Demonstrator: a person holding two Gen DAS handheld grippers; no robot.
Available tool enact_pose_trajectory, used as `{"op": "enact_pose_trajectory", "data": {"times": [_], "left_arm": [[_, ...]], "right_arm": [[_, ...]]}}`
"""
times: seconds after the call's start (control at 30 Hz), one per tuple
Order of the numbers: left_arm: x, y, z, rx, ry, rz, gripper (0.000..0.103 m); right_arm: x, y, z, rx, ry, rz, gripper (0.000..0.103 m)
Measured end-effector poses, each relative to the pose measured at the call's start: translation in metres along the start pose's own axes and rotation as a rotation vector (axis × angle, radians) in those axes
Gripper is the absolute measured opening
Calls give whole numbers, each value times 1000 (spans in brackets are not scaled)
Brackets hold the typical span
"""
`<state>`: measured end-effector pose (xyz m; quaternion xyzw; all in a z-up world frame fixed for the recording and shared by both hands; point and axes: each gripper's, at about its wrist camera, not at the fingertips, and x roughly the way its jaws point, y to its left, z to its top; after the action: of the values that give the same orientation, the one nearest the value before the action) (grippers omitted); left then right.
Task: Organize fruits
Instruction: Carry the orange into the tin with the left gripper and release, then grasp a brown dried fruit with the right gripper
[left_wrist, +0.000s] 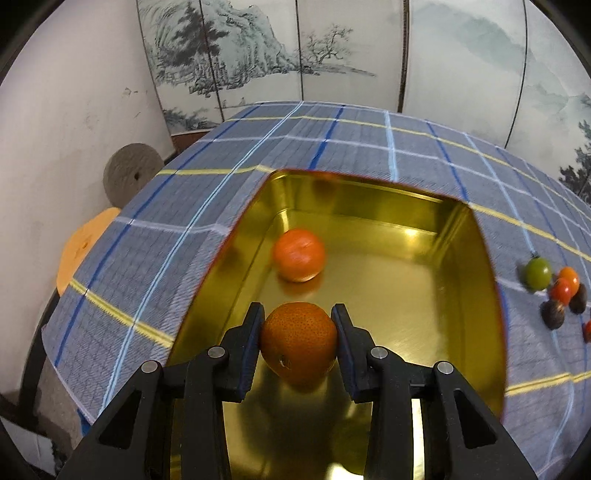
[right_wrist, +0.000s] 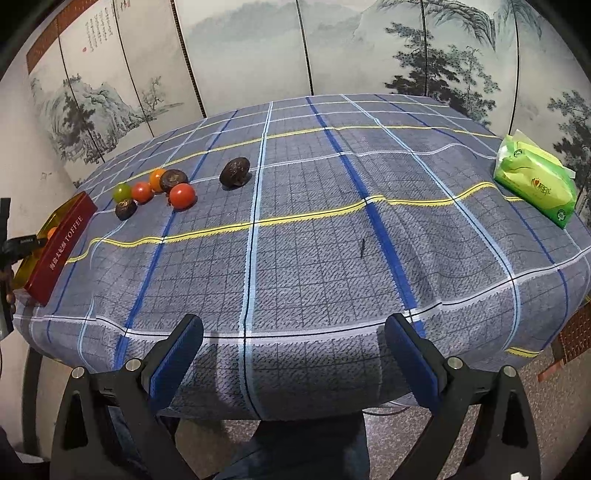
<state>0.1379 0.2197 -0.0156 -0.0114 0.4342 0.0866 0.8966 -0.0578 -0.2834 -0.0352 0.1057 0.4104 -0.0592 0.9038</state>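
- left gripper (left_wrist: 298, 314): jaws narrowed onto a mandarin (left_wrist: 298, 341), pads pressing its two sides at the widest part. Side grip looks chosen so the round fruit can't roll out.
- That mandarin hangs over the near floor of the gold tin (left_wrist: 461, 229), inside the walls. Whether it touches the floor: can't tell. Its dark reflection sits right under it, so I judge it's low and close to release.
- Second orange fruit (left_wrist: 299, 254) already lies on the tin floor, further in, towards the left wall. Held one is coming in clear of it, apart, so release shouldn't knock it.
- Tin seems to be the collection box: open top, raised walls stop round fruit rolling off the checked tablecloth (left_wrist: 166, 229).
- right gripper (right_wrist: 293, 341): jaws wide apart, nothing between them, hovering by the near table edge. Looks parked while the left does the drop.
- From the right wrist view the tin's red side (right_wrist: 64, 245) reads TOFFEE, at the far left of the table.
- Remaining fruit sits in a loose cluster just beyond the tin: green one (right_wrist: 122, 192), red tomato-like one (right_wrist: 182, 196), plus orange and dark brown pieces touching or nearly so.
- One dark brown fruit (right_wrist: 236, 172) sits alone, right of the cluster.
- green tissue pack (right_wrist: 535, 181): far right edge, well apart, not part of the job.
- Judgement: early stage, most fruit still out on the cloth.
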Motion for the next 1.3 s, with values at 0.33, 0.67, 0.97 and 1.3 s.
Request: {"op": "enact_pose_trajectory", "data": {"times": [0.33, 0.67, 0.97, 1.3], "left_arm": [[6, 16, -10, 22, 25, 27, 38], [8, 7, -13, 43, 33, 35, 41], [-37, 11, -16, 1, -146, -51, 72], [-133, 12, -87, -28, -343, -125, 86]], "right_arm": [[4, 4, -1, -11, 11, -2, 97], [3, 6, -1, -17, 12, -7, 97], [0, 22, 32, -82, -57, -8, 97], [41, 40, 102, -161, -69, -28, 97]]}}
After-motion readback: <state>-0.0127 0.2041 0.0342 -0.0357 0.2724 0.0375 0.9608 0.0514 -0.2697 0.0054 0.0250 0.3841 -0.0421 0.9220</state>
